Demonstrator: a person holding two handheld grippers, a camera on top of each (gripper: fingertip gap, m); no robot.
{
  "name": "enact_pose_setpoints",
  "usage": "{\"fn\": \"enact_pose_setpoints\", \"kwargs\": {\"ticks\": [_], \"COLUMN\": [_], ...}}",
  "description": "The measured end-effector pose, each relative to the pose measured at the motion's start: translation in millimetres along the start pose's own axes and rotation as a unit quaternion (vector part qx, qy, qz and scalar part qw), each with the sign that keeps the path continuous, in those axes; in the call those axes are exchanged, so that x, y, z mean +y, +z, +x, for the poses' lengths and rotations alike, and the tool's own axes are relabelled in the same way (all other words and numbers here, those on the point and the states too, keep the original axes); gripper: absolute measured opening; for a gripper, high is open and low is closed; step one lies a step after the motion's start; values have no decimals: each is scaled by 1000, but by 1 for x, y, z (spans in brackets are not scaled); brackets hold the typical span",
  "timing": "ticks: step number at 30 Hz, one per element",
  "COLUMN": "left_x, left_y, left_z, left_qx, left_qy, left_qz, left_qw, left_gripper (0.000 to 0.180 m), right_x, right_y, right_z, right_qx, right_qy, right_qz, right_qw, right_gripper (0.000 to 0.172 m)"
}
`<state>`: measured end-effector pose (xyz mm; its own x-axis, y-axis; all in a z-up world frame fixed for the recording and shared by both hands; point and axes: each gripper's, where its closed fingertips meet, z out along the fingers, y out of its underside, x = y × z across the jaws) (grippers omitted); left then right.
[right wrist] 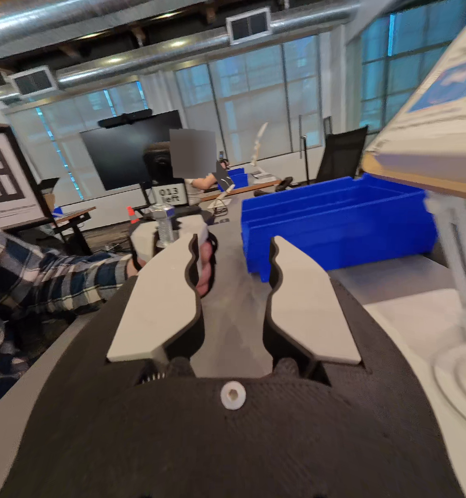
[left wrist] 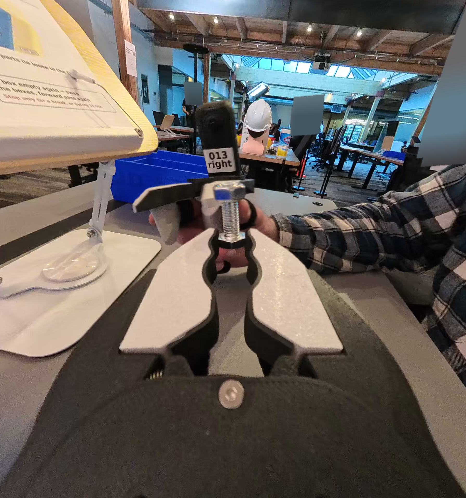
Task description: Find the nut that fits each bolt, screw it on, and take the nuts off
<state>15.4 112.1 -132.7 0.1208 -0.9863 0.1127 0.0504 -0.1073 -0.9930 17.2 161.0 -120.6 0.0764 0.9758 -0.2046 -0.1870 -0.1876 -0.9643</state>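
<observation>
Silver bolt (left wrist: 228,213) upright at the tips of the left tongs (left wrist: 231,238), hexagonal head on top, threaded shaft pointing down. Silver nut (left wrist: 231,237) threaded on at the bottom of the shaft, pinched between the two black pads (left wrist: 218,242) of the left tongs, which stand narrow around it. Raised above the grey table (left wrist: 294,200), not resting on it.

Just behind the bolt in the left view, the right tongs (right wrist: 234,238), jaws wide with nothing between them, only table surface showing in the gap. In the right view, the bolt off to the left and a little farther than the right tongs' own tips, beside rather than between them, with the left tongs' pale fingers (right wrist: 141,242) on either side of its shaft.

Farther out: a checked sleeve (left wrist: 374,229) reaching in from the right in the left view. Blue bin (right wrist: 334,229) on the table, far right in the right view. White stand (left wrist: 64,283) with a tilted instruction sheet (left wrist: 51,94) at the near left in the left view.
</observation>
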Motion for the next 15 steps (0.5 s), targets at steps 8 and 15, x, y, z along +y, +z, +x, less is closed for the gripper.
{"fn": "enact_pose_setpoints", "kwargs": {"ticks": [8, 15], "left_x": [11, 13], "left_y": [6, 10], "left_z": [-2, 4], "left_qx": [-6, 4], "left_qy": [5, 10], "left_qz": [-23, -27], "left_qw": [1000, 1000], "left_gripper": [18, 18], "right_x": [-5, 3], "right_y": [14, 23], "right_z": [-32, -34], "right_qx": [-61, -52], "right_qy": [-16, -17], "right_qz": [5, -8], "right_qw": [998, 998], "right_gripper": [62, 61]}}
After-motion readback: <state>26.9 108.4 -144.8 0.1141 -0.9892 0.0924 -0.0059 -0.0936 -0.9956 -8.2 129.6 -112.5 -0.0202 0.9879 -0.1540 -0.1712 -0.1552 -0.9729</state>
